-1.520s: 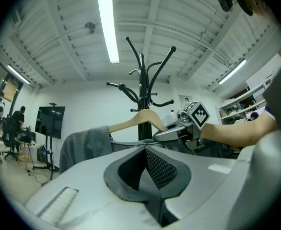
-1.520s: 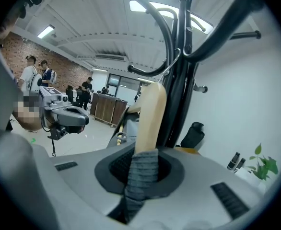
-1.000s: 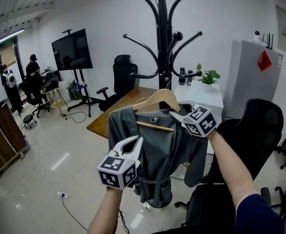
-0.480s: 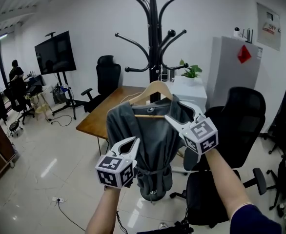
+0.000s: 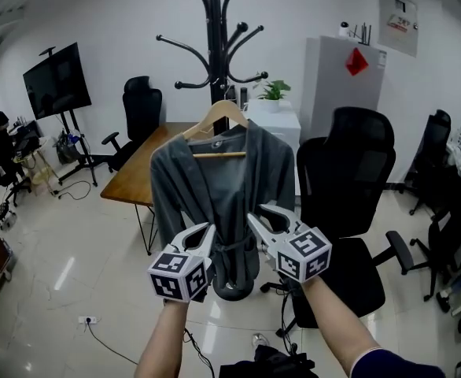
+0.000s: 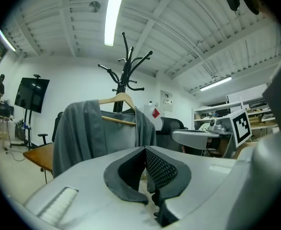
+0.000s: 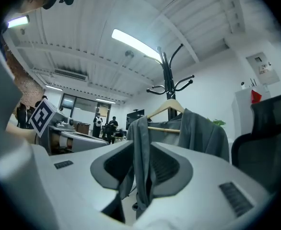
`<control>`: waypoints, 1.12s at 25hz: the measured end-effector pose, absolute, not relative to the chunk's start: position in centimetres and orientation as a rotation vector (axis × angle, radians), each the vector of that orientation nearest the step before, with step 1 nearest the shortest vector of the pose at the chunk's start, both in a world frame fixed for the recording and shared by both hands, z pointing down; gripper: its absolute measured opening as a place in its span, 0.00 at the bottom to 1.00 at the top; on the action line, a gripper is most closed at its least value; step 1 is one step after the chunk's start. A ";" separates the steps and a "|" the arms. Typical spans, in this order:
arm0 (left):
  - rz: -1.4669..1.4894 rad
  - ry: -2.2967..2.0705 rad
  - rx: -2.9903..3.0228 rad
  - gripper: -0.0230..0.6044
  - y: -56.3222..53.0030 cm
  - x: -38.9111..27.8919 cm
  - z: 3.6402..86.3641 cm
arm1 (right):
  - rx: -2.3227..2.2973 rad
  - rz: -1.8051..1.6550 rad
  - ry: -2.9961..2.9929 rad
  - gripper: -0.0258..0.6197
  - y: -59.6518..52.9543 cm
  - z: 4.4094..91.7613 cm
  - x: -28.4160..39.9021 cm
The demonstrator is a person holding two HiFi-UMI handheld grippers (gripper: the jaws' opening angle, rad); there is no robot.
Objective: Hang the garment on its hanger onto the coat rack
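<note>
1. Already the grey garment hangs on the black coat rack by its wooden hanger. The hook reaches up to the lower curved arms, close to the pole; which arm carries it I cannot tell.
2. No brand or label on the garment can be read.
3. Its cloth looks soft and thick, like a robe. A belt of the same cloth crosses the waist, and the straight bar of the hanger shows in the open collar.
4. The left gripper is held low in front of the garment, apart from it. Its jaw tips are together, with nothing between them.
5. The right gripper is just beside it, also clear of the cloth. Its jaws have just been closing and stand narrowly apart, holding nothing; the garment shows only far behind the gap.
6. Each gripper carries a cube with black-and-white square patterns, no letters.
7. To the right stand a black office chair and a white cabinet with a red diamond-shaped paper. A wall poster has print too small to read.
8. To the left are a wooden table and a dark screen on a stand.
</note>
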State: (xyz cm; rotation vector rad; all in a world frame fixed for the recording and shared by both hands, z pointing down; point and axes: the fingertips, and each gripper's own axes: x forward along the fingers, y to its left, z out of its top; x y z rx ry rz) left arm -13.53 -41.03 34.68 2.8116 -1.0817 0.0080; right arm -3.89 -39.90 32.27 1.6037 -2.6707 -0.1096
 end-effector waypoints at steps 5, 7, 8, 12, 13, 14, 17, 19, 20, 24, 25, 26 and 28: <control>0.037 -1.053 2.801 0.04 -38.8 -13.9 36.3 | 1.615 -0.033 -2.650 0.12 -37.2 35.1 -5.3; 0.043 -1.048 2.796 0.04 -38.0 -14.2 36.8 | 1.606 -0.010 -2.650 0.05 -36.3 35.8 -5.8; 0.044 -1.047 2.796 0.04 -37.7 -14.3 36.9 | 1.599 0.000 -2.653 0.05 -36.0 36.0 -6.1; 0.043 -1.041 2.802 0.04 -36.7 -14.7 36.8 | 1.601 0.020 -2.667 0.04 -35.1 35.8 -6.5; 0.041 -1.040 2.803 0.04 -36.5 -14.8 36.7 | 1.600 0.021 -2.668 0.04 -35.0 35.7 -6.6; 0.039 -1.041 2.804 0.04 -36.4 -15.0 36.7 | 1.599 0.020 -2.670 0.04 -34.9 35.6 -6.8; 0.033 -1.041 2.807 0.04 -36.1 -15.3 36.4 | 1.607 0.010 -2.671 0.04 -34.6 35.2 -7.0; 0.031 -1.038 2.808 0.04 -36.0 -15.4 36.4 | 1.612 0.008 -2.670 0.04 -34.4 35.1 -7.2; 0.030 -1.036 2.807 0.04 -35.9 -15.4 36.5 | 1.612 0.008 -2.669 0.04 -34.3 35.1 -7.3; 0.032 -1.024 2.807 0.04 -35.7 -15.2 36.6 | 1.614 0.010 -2.659 0.04 -34.0 35.2 -7.3; 0.032 -1.022 2.808 0.04 -35.7 -15.2 36.6 | 1.614 0.011 -2.659 0.04 -34.0 35.2 -7.2; 0.031 -1.019 2.808 0.04 -35.6 -15.1 36.7 | 1.614 0.012 -2.660 0.04 -33.9 35.3 -7.2; 0.030 -1.016 2.807 0.04 -35.5 -15.1 36.7 | 1.614 0.014 -2.664 0.04 -33.8 35.3 -7.3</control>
